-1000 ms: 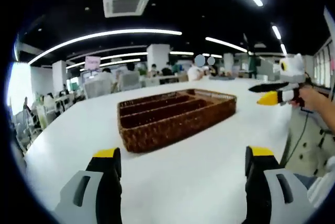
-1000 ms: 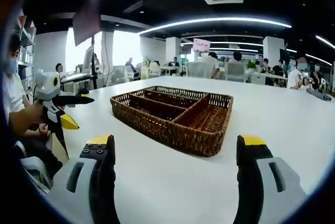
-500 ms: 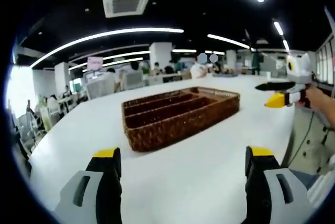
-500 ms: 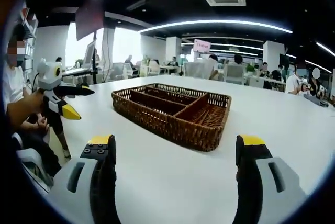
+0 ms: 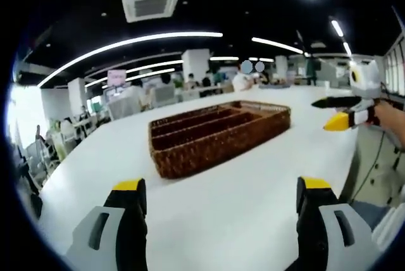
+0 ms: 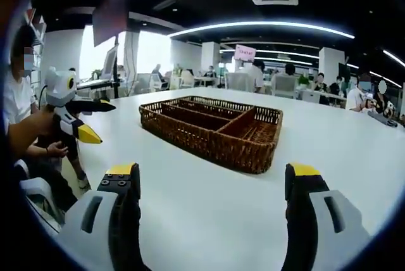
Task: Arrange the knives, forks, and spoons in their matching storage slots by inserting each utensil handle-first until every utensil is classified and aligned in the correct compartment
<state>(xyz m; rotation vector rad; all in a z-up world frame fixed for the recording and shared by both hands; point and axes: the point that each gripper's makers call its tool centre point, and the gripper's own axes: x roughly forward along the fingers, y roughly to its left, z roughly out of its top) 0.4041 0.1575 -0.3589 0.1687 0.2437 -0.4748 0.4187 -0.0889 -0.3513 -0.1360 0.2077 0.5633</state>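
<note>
i hold my left gripper point(image 5: 218, 198) and right gripper point(image 6: 212, 185) wide open and empty, the brown woven wicker tray point(image 5: 218, 133) at twelve o'clock, ready for utensils.

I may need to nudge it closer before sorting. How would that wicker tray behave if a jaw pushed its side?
The wicker tray looks woven and holds nothing visible, so it is probably light. On the smooth white table it would likely slide, not tip, being low and wide. Its woven wall may flex slightly.
</note>
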